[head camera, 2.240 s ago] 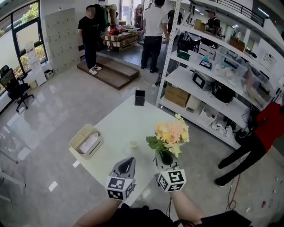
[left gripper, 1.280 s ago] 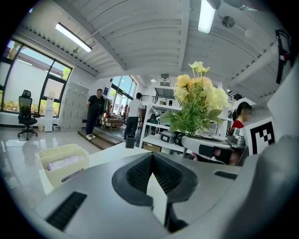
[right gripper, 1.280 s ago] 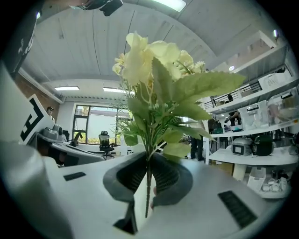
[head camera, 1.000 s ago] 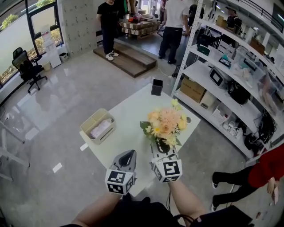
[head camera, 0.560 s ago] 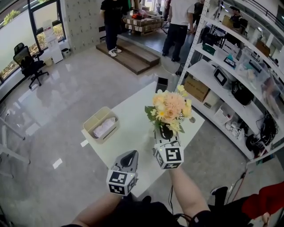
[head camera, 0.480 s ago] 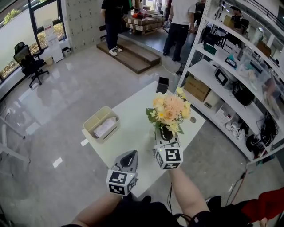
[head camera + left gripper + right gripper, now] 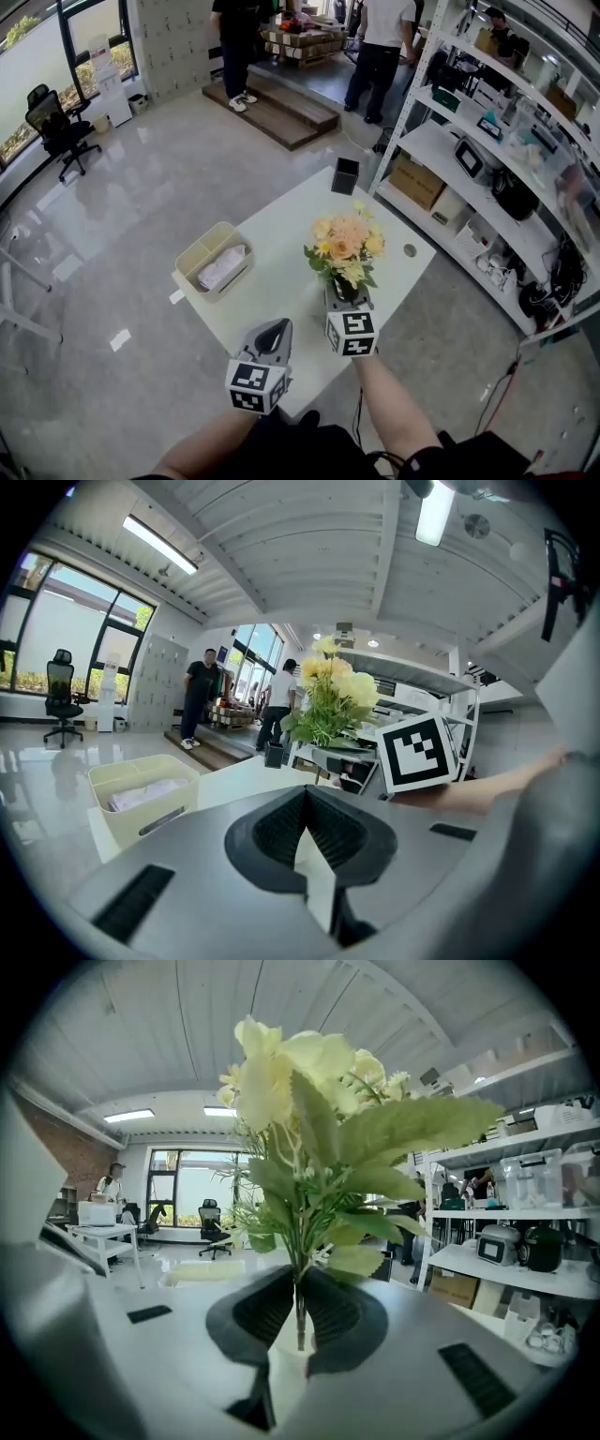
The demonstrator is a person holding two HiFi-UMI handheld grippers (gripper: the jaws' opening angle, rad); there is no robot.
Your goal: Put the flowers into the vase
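Note:
A bunch of pale yellow and peach flowers (image 7: 345, 246) with green leaves stands upright over the white table (image 7: 281, 225). My right gripper (image 7: 343, 292) pinches the stems low down. In the right gripper view the stems (image 7: 299, 1307) run between the jaws of the right gripper (image 7: 298, 1283), which are opening slightly. A white shape shows just below the stems; I cannot make out the vase clearly. My left gripper (image 7: 277, 324) hovers at the table's near edge, shut and empty. From the left gripper (image 7: 305, 794) the flowers (image 7: 328, 691) show to the right.
A cream bin (image 7: 193, 260) with white cloth sits on the table's left side. A black box (image 7: 345, 175) stands at the far corner and a small round spot (image 7: 410, 250) lies near the right edge. White shelving (image 7: 469, 150) runs along the right. People stand far back.
The right gripper has come down with the flowers, so the bouquet sits lower over the table. The left gripper has barely moved.

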